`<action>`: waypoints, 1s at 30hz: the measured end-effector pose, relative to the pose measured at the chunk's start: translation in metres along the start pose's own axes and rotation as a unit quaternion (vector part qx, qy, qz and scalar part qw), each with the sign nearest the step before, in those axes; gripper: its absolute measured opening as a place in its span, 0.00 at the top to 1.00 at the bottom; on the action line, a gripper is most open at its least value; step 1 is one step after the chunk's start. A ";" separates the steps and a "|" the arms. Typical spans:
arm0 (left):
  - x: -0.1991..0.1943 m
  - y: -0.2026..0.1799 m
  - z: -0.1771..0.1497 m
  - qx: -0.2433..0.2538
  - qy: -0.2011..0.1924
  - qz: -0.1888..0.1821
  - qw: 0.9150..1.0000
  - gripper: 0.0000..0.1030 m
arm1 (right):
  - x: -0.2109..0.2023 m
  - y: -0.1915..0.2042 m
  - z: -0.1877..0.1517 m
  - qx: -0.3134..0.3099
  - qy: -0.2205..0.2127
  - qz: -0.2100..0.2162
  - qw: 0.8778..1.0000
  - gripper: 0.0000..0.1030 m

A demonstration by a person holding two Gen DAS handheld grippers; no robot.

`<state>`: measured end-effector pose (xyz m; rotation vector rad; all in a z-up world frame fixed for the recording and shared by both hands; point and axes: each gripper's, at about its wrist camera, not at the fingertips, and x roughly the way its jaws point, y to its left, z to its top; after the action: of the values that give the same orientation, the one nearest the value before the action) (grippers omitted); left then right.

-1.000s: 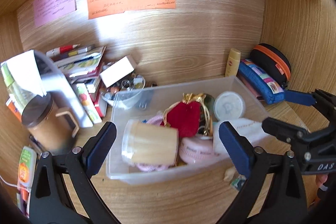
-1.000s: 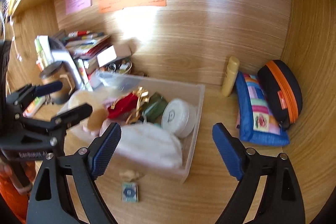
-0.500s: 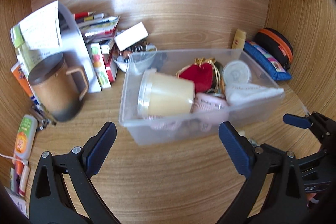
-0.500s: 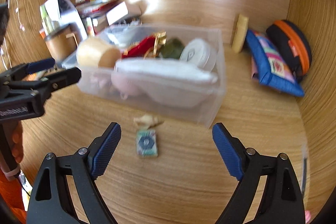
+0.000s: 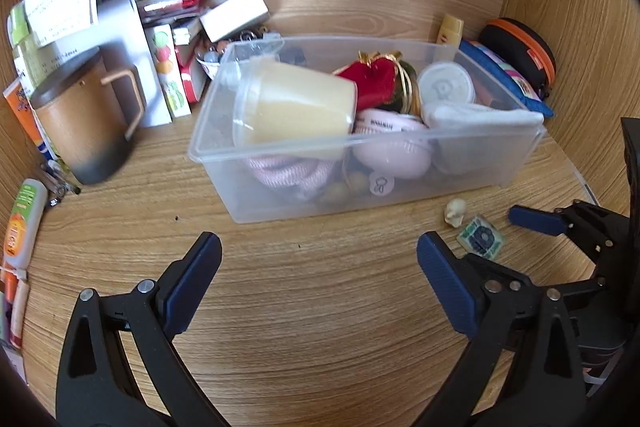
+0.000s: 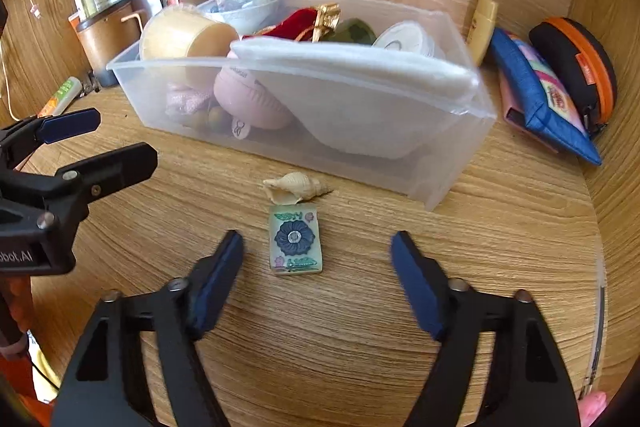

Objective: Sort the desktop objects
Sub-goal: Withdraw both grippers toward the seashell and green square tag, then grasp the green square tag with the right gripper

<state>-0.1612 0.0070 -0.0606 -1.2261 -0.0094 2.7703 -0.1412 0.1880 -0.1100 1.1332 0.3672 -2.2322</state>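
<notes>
Right wrist: R tongs (image 6: 316,263) spread, empty, tile (image 6: 296,246) btwn tips, shell (image 6: 294,185) just ahead, bin (image 6: 440,163) edge beyond. L tongs (image 5: 318,267) spread, bare bench (image 5: 312,307) btwn.

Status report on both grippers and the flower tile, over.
Both grippers open, empty. Right gripper lined up over flower tile. Seashell touching tile's far edge.

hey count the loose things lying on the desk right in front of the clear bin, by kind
Seashell: 1
Flower-patterned tile: 1
Total: 2, both lying outside the clear bin, between it and the open right hand-held gripper.
</notes>
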 end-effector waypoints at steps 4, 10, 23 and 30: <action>0.006 -0.001 -0.003 -0.005 0.012 -0.004 1.000 0.04 | 0.000 0.001 0.001 -0.007 -0.005 -0.006 1.000 0.54; 0.014 -0.011 -0.004 0.001 0.026 -0.018 1.000 0.04 | -0.003 -0.001 -0.001 -0.018 -0.012 -0.001 1.000 0.76; 0.025 -0.058 0.002 0.051 0.011 -0.052 0.997 0.10 | -0.019 -0.039 -0.010 0.014 -0.032 -0.004 0.999 0.78; 0.042 -0.074 0.007 0.051 0.039 -0.064 0.996 0.36 | -0.034 -0.061 -0.013 0.027 -0.054 0.004 0.998 0.78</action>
<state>-0.1873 0.0848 -0.0832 -1.2617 0.0565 2.5793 -0.1556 0.2547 -0.0919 1.0339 0.2598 -2.2977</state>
